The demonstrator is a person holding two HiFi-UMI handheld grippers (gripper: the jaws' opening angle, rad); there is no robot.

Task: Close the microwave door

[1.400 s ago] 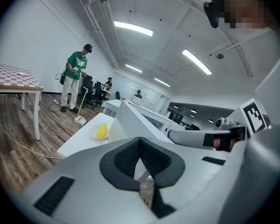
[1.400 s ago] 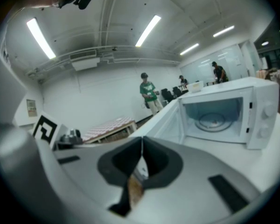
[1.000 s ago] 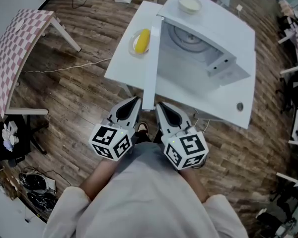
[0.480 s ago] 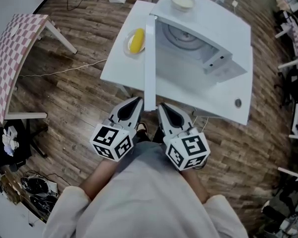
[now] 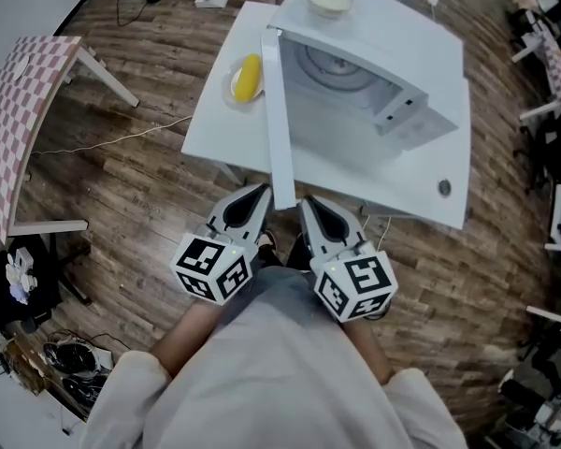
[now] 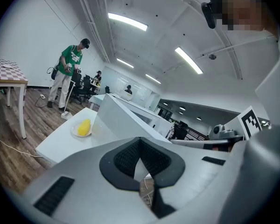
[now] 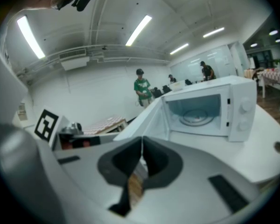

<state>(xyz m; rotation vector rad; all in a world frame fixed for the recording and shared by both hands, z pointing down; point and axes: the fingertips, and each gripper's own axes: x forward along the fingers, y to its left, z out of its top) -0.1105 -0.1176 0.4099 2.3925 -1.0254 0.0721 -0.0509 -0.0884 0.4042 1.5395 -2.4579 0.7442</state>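
**Surface.** White table (image 5: 220, 124) on a dark wood-plank floor (image 5: 140, 190), occupying the 12 o'clock half of the head view. A round hole (image 5: 444, 187) sits near the table's 4 o'clock corner.

**Task item.** 1 white microwave (image 5: 421, 54) on the table, at 1 o'clock from the grippers. Its cavity is exposed, with the glass turntable (image 5: 338, 64) visible inside. The microwave door (image 5: 277, 124) stands open, seen edge-on as a long white bar running from 12 o'clock towards 6 o'clock. Its free end lies between the 2 gripper tips; contact cannot be told.

**On the table.** 1 plate (image 5: 234, 90) holding a yellow item (image 5: 247, 78), just beside the door at its 9 o'clock side. 1 pale bowl (image 5: 328, 0) rests on top of the microwave.

**Grippers.**
- Left gripper (image 5: 259, 191): jaws closed tip to tip, nothing between them, at 7 o'clock of the door's end.
- Right gripper (image 5: 306, 201): jaws likewise pressed together and empty, at 5 o'clock of the door's end.

**Room.**
- A checkered table (image 5: 23, 110) stands well apart at 9 o'clock.
- A thin white cable (image 5: 122, 134) trails across the floor.
- The left gripper view shows strip lights (image 6: 127, 21) on a white ceiling and a person in a green shirt (image 6: 70, 66) standing at 10 o'clock.
- More desks and seated people are behind that person.
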